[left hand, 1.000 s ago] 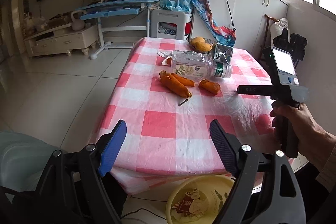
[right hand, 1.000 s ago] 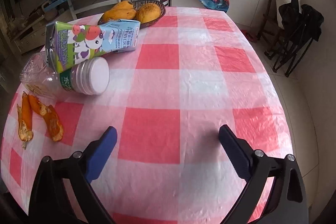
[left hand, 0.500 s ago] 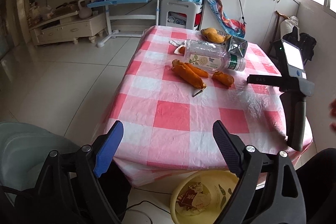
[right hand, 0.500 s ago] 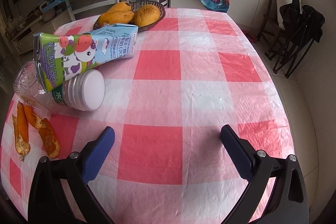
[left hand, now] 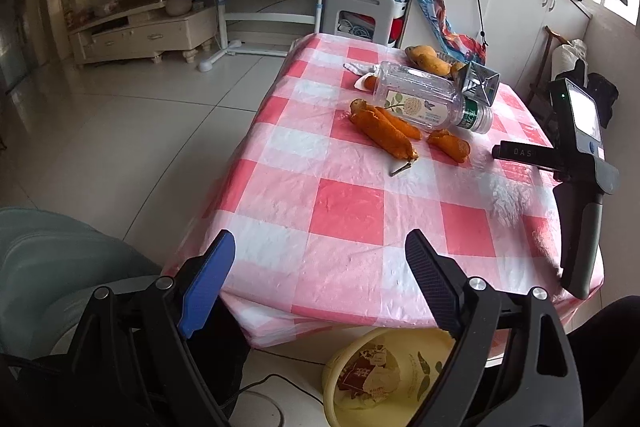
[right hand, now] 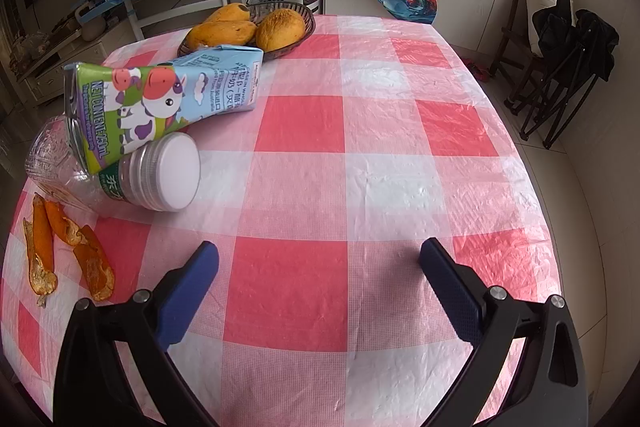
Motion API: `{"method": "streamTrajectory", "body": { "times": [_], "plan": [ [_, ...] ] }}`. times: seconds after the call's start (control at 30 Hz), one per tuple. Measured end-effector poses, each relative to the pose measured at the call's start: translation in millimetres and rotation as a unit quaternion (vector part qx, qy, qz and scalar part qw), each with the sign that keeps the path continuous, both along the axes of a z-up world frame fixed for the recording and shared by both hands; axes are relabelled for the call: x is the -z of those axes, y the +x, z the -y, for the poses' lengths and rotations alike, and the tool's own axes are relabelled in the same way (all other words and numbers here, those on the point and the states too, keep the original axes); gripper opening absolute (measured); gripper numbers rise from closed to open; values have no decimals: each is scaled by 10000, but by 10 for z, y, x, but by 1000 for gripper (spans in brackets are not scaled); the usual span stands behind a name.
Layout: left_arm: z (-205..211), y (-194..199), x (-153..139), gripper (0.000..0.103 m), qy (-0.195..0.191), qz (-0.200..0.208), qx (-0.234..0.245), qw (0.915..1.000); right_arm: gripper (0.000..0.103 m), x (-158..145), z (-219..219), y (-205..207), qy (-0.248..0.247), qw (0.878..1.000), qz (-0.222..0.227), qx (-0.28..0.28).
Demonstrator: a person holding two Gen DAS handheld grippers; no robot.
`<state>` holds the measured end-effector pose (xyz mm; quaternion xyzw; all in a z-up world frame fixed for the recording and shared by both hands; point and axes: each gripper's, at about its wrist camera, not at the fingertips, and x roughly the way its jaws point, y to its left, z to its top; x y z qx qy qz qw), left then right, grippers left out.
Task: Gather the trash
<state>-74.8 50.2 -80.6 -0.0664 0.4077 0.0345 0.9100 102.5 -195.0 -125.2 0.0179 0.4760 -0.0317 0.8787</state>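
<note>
Trash mostly uncollected: peels (left hand: 384, 131), bottle (left hand: 432, 101) and carton (right hand: 160, 99) lie mid-frame on the table (left hand: 344, 211), while both grippers (left hand: 320, 267) (right hand: 320, 275) gape wide, empty, the basin (left hand: 384, 379) at bottom holding one wrapper

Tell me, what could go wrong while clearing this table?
The carton leans on the bottle, so lifting the bottle first could tip it. The round bottle may roll once nudged. The peels lie flat and thin, so the open left tongs might snag the tablecloth instead.
</note>
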Motion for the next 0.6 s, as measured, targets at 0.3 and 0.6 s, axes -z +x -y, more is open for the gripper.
{"method": "streamTrajectory", "body": {
  "times": [0.3, 0.6],
  "plan": [
    [-21, 47, 94, 84, -156, -79, -43, 9998, 96, 0, 2, 14, -1, 10000, 0, 0],
    [-75, 66, 104, 84, -264, -107, -115, 9995, 96, 1, 1, 8, -1, 10000, 0, 0]
  ]
}}
